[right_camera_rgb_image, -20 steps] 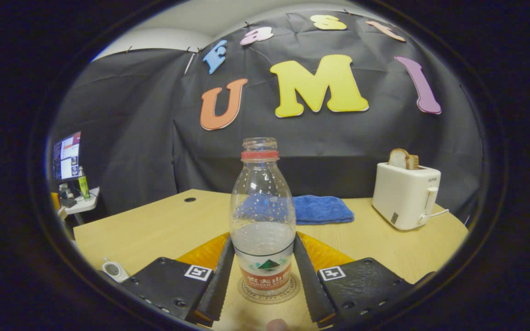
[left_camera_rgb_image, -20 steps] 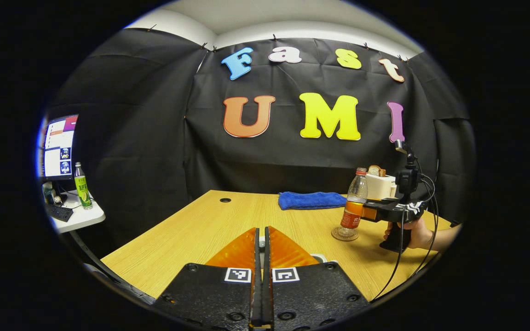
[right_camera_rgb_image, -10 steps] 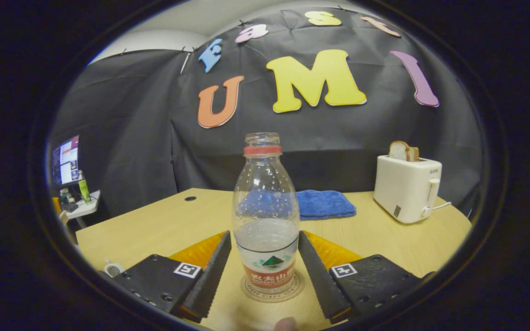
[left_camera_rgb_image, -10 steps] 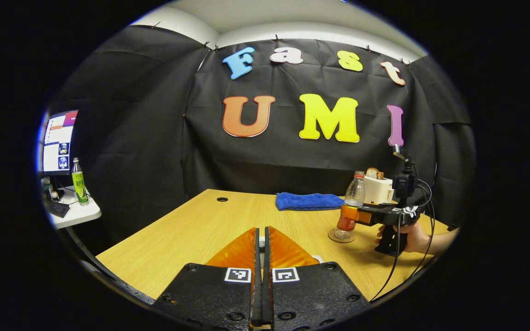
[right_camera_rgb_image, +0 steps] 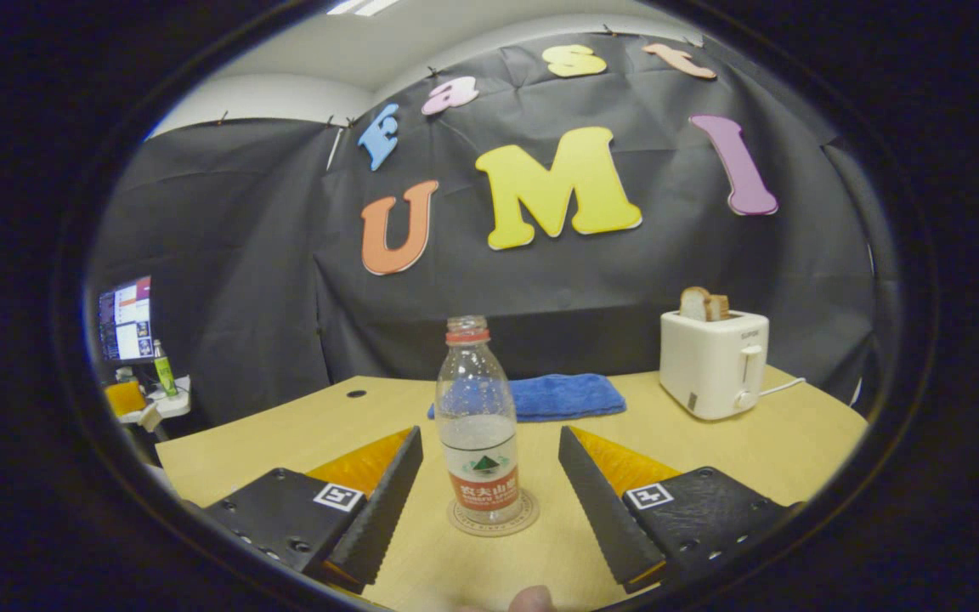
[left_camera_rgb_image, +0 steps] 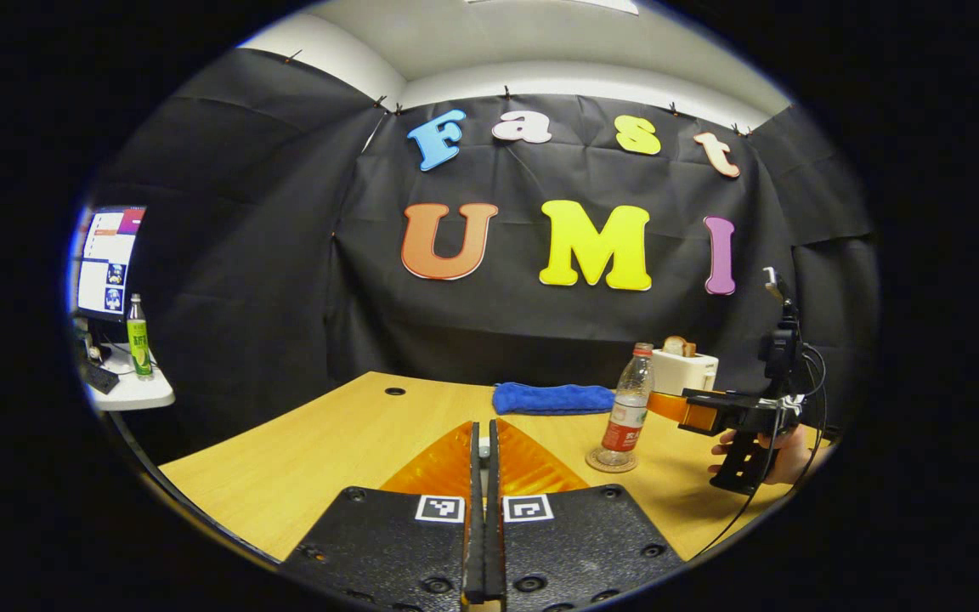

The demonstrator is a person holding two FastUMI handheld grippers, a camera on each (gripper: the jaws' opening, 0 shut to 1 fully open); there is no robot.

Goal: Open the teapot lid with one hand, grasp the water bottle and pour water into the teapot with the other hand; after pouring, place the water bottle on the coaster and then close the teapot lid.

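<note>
The clear water bottle, part full with a red label, stands upright on the round coaster on the wooden table. My right gripper is open, its fingers drawn back from the bottle and touching nothing. From the left gripper view the bottle, the coaster and the right gripper in a hand are at the right. My left gripper is shut, with only a small pale bit of the teapot lid showing between its tips. The teapot itself is hidden.
A white toaster with bread stands at the back right, and a folded blue cloth lies behind the bottle. Off the table's left edge is a side table with a monitor and a green bottle.
My right gripper opened, let go of the bottle on the coaster and pulled back from it. The left gripper view tilted upward, still shut.
</note>
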